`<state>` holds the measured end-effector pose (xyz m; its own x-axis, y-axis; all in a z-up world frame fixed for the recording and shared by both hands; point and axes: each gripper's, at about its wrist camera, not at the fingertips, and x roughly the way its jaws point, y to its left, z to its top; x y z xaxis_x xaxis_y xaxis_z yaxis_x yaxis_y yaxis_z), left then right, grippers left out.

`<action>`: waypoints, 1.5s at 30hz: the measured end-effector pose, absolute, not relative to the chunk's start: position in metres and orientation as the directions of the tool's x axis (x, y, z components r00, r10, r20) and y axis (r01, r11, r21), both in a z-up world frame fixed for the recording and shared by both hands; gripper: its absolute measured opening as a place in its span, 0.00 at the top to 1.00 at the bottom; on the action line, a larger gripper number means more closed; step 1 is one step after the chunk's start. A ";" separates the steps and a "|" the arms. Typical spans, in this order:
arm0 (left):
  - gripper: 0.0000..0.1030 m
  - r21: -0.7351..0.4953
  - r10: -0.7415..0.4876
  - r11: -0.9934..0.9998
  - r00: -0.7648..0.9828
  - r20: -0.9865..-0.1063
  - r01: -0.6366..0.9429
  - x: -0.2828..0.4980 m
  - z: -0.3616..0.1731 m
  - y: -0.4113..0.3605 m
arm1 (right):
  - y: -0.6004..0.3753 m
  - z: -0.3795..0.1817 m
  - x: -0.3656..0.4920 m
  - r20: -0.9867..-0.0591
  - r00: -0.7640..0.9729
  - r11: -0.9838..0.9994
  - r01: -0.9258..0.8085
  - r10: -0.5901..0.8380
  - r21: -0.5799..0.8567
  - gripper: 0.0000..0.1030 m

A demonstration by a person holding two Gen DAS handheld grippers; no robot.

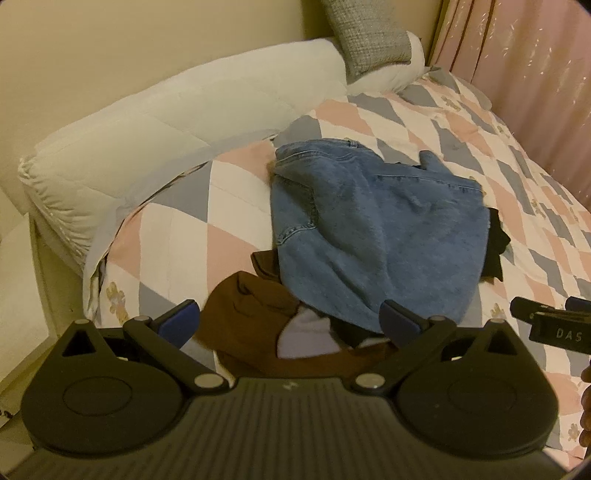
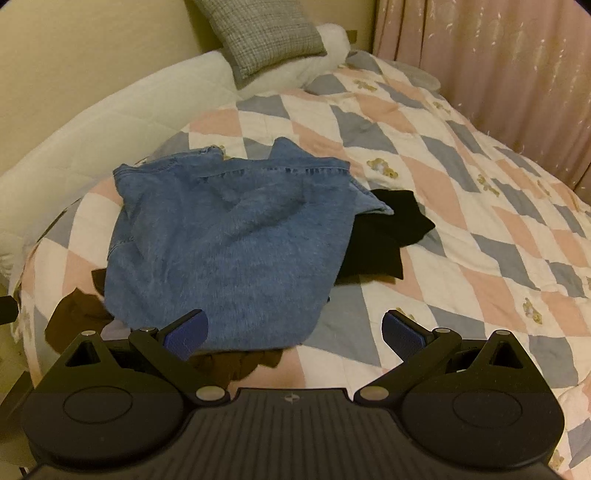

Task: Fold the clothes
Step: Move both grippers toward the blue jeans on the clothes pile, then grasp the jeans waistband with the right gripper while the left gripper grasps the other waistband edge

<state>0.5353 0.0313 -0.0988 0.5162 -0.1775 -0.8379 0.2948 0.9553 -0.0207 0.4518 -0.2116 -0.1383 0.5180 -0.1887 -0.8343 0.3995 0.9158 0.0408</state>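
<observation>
Your left gripper (image 1: 290,321) is spread wide and grasps nothing; its blue-padded fingers (image 1: 179,325) hang just above the brown garment (image 1: 243,325) at the near edge of the bed. Your right gripper (image 2: 291,332) is likewise spread and empty, its left finger over the near hem of the jeans (image 2: 229,251) and its right finger over bare quilt (image 2: 461,206).

The jeans lie crumpled in a heap on the quilt, and everything else is best placed from them. The brown garment pokes out from under their near-left edge, with a pale lilac piece of cloth (image 1: 306,336) showing on top of it. A black garment (image 2: 384,236) sticks out from under their right side. Beyond the jeans, a long white bolster (image 2: 110,122) runs along the wall, and a grey checked cushion (image 2: 266,33) leans in the far corner. To the right of the jeans, past the quilt's pink, blue and white diamonds, a pink curtain (image 2: 498,74) hangs. In the left wrist view the tip of your other gripper shows at the right edge, well right of the jeans.
</observation>
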 end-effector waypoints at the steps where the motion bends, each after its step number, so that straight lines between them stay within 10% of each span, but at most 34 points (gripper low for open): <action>1: 0.01 -0.023 -0.178 0.955 0.510 -0.842 0.295 0.542 -0.103 0.031 | -0.214 -0.141 0.457 -0.830 0.527 0.915 0.401 -0.181 0.055 0.00; 13: 0.01 -0.090 -0.213 0.952 0.426 -0.879 0.291 0.628 -0.154 0.024 | -0.244 -0.180 0.537 -0.833 0.548 0.937 0.324 -0.073 0.131 0.05; 21: 0.13 -0.125 -0.231 0.956 0.415 -0.880 0.267 0.663 -0.183 0.030 | -0.221 -0.186 0.615 -0.777 0.618 0.978 0.060 0.121 0.200 0.49; 32: 0.21 -0.238 -0.253 0.967 0.348 -0.903 0.087 0.690 -0.231 0.067 | -0.122 -0.198 0.717 -0.736 0.649 0.955 -0.295 0.194 -0.008 0.23; 34: 0.21 -0.238 -0.252 0.968 0.348 -0.903 0.083 0.690 -0.233 0.070 | -0.108 -0.211 0.729 -0.765 0.622 0.937 -0.343 0.168 -0.073 0.32; 35: 0.21 -0.234 -0.248 0.969 0.348 -0.904 0.081 0.690 -0.233 0.071 | -0.105 -0.218 0.732 -0.790 0.594 0.929 -0.360 0.155 -0.088 0.71; 36: 0.21 -0.236 -0.250 0.968 0.351 -0.902 0.082 0.690 -0.232 0.073 | -0.107 -0.220 0.729 -0.794 0.587 0.930 -0.358 0.160 -0.077 0.77; 45: 0.21 -0.313 -0.358 0.933 0.383 -0.851 0.178 0.680 -0.213 0.071 | -0.181 -0.163 0.603 -0.714 0.681 0.982 -0.049 0.165 0.181 0.87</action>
<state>0.6800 0.0714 -0.2132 0.3831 -0.3583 -0.8514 0.1778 0.9331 -0.3127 0.6027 -0.1814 -0.1630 0.6806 0.1650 -0.7138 -0.0487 0.9823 0.1807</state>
